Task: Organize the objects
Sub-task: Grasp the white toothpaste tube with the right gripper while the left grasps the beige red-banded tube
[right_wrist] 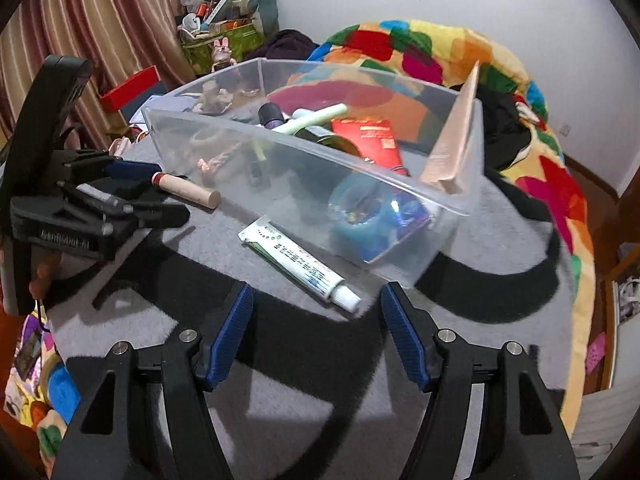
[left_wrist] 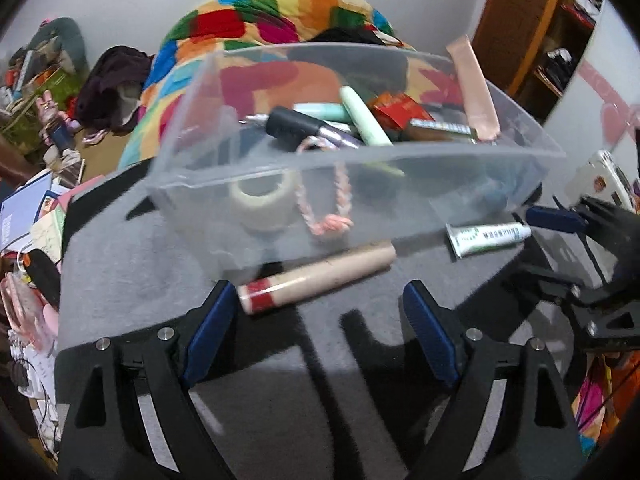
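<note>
Clear bin (left_wrist: pixel 460 200) on grey mat (left_wrist: pixel 140 280), holding mixed items. Beige tube (left_wrist: pixel 320 276) and white tube (right_wrist: pixel 296 260) on mat beside bin's near wall. Left gripper (left_wrist: pixel 320 320) wide, empty; right gripper (right_wrist: pixel 316 320) part open, empty.

White walls (right_wrist: pixel 312 4), striped curtains (right_wrist: pixel 100 20), a wooden shelf (left_wrist: pixel 520 28) and a patchwork blanket (left_wrist: pixel 272 12).

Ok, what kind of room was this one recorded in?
Probably a lived-in bedroom: a bright patchwork blanket is heaped behind the grey work mat, striped curtains hang at one side, and a wooden shelf unit stands by the wall.
</note>
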Available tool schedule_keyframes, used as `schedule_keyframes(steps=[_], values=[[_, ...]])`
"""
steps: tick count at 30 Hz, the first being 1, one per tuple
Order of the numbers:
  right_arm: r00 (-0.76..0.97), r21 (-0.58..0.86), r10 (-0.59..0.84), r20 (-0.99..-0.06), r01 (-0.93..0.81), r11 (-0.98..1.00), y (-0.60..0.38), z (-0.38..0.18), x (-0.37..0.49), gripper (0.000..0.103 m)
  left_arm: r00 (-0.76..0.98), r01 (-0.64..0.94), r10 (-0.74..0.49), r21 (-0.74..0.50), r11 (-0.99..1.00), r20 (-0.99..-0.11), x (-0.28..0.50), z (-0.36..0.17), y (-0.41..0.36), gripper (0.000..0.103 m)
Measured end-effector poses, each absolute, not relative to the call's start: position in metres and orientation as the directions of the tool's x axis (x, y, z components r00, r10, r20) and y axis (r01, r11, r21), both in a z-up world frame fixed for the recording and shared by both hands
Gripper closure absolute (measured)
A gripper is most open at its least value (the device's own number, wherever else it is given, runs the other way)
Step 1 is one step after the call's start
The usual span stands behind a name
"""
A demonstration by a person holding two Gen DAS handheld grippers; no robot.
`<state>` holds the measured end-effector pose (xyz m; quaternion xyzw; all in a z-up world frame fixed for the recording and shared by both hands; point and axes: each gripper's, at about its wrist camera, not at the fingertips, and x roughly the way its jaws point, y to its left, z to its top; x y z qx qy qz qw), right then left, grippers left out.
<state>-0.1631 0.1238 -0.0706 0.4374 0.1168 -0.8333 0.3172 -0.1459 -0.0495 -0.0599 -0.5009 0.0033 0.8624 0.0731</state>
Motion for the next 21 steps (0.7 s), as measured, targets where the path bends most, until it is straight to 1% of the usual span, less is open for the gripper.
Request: schedule_keyframes(steps=[1, 2, 3, 4, 5, 6, 9, 11, 13, 18, 19, 20, 21], values=[[-0.41, 0.087, -0.428, -0.806, 0.633, -0.769, 0.123, -0.072, -0.164, 0.052, -0.484, -0.146, 0.134, -0.071, -0.987, -0.865, -0.144, -0.06, -0.046, 0.019], [-0.401, 0.092, -0.431, -0.808, 0.637, -0.766, 0.122, -0.073, -0.165, 0.06, -0.479, -0.162, 0.149, -0.08, -0.984, -0.865, -0.143, -0.06, -0.044, 0.024], [-0.396, 0.097, -0.435, -0.809, 0.639, -0.763, 0.122, -0.073, -0.164, 0.067, -0.474, -0.179, 0.165, -0.088, -0.98, -0.865, -0.141, -0.06, -0.041, 0.026], [-0.391, 0.1, -0.438, -0.809, 0.644, -0.759, 0.122, -0.074, -0.164, 0.071, -0.469, -0.194, 0.178, -0.095, -0.976, -0.865, -0.138, -0.061, -0.039, 0.029], [-0.387, 0.1, -0.441, -0.809, 0.649, -0.754, 0.121, -0.074, -0.163, 0.077, -0.471, -0.204, 0.18, -0.092, -0.975, -0.864, -0.136, -0.06, -0.036, 0.031], [-0.387, 0.098, -0.442, -0.809, 0.654, -0.751, 0.121, -0.074, -0.16, 0.08, -0.472, -0.222, 0.187, -0.09, -0.971, -0.862, -0.131, -0.059, -0.032, 0.033], [-0.386, 0.089, -0.447, -0.807, 0.668, -0.739, 0.122, -0.073, -0.154, 0.083, -0.463, -0.272, 0.218, -0.096, -0.958, -0.859, -0.118, -0.057, -0.018, 0.035], [-0.374, 0.095, -0.458, -0.806, 0.682, -0.725, 0.123, -0.073, -0.148, 0.083, -0.455, -0.313, 0.25, -0.109, -0.944, -0.855, -0.11, -0.055, -0.009, 0.038], [-0.368, 0.094, -0.464, -0.806, 0.694, -0.714, 0.124, -0.071, -0.143, 0.083, -0.448, -0.343, 0.273, -0.119, -0.932, -0.851, -0.099, -0.052, -0.001, 0.039], [-0.37, 0.064, -0.463, -0.806, 0.722, -0.689, 0.127, -0.067, -0.129, 0.083, -0.482, -0.335, 0.237, -0.072, -0.94, -0.843, -0.092, -0.043, 0.001, 0.039], [-0.373, 0.06, -0.462, -0.805, 0.723, -0.689, 0.128, -0.066, -0.128, 0.082, -0.492, -0.322, 0.222, -0.061, -0.945, -0.842, -0.094, -0.041, -0.001, 0.039], [-0.376, 0.059, -0.462, -0.803, 0.722, -0.689, 0.129, -0.065, -0.129, 0.079, -0.496, -0.312, 0.214, -0.058, -0.948, -0.842, -0.097, -0.039, -0.003, 0.039], [-0.382, 0.055, -0.46, -0.802, 0.72, -0.692, 0.129, -0.063, -0.13, 0.073, -0.497, -0.3, 0.208, -0.057, -0.952, -0.842, -0.102, -0.038, -0.006, 0.039]])
